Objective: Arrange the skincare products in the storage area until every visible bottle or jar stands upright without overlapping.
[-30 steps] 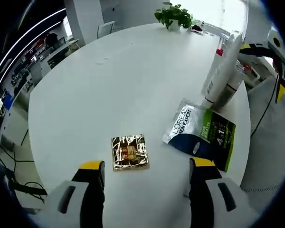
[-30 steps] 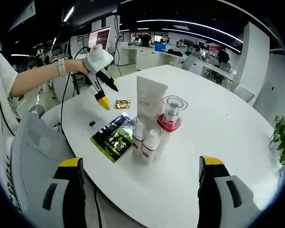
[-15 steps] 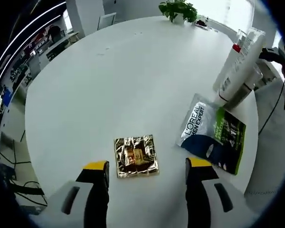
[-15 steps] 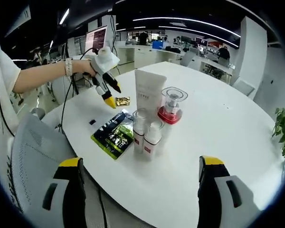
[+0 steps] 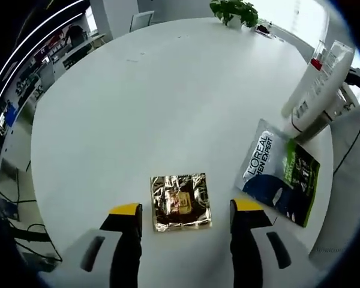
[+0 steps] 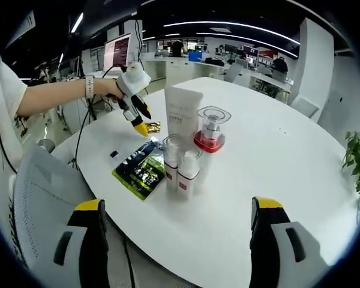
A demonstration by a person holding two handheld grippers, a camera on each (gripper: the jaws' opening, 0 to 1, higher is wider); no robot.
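Left tongs [image 5: 183,210] stand apart, straddling a crinkled gold foil sachet [image 5: 180,201] lying flat near the round white tabletop's [image 5: 156,102] edge — not yet gripped. Beside it lies a green-and-black sachet pack [image 5: 280,176]. Right tongs [image 6: 177,210] stand apart, empty. The white tube [image 6: 182,111], red-based clear pump jar [image 6: 209,129] and two small white bottles [image 6: 181,171] stand upright, clustered close. Judgement: bottles done — flat sachets remain.

An open-plan office: a large round white meeting table [image 6: 276,156] fills the centre of the right gripper view, with rows of desks and computer monitors [image 6: 121,49] across the upper left under long ceiling light strips [image 6: 240,27]. A grey mesh office chair [image 6: 42,198] sits at lower left, a potted plant [image 5: 234,11] at the left gripper view's top.
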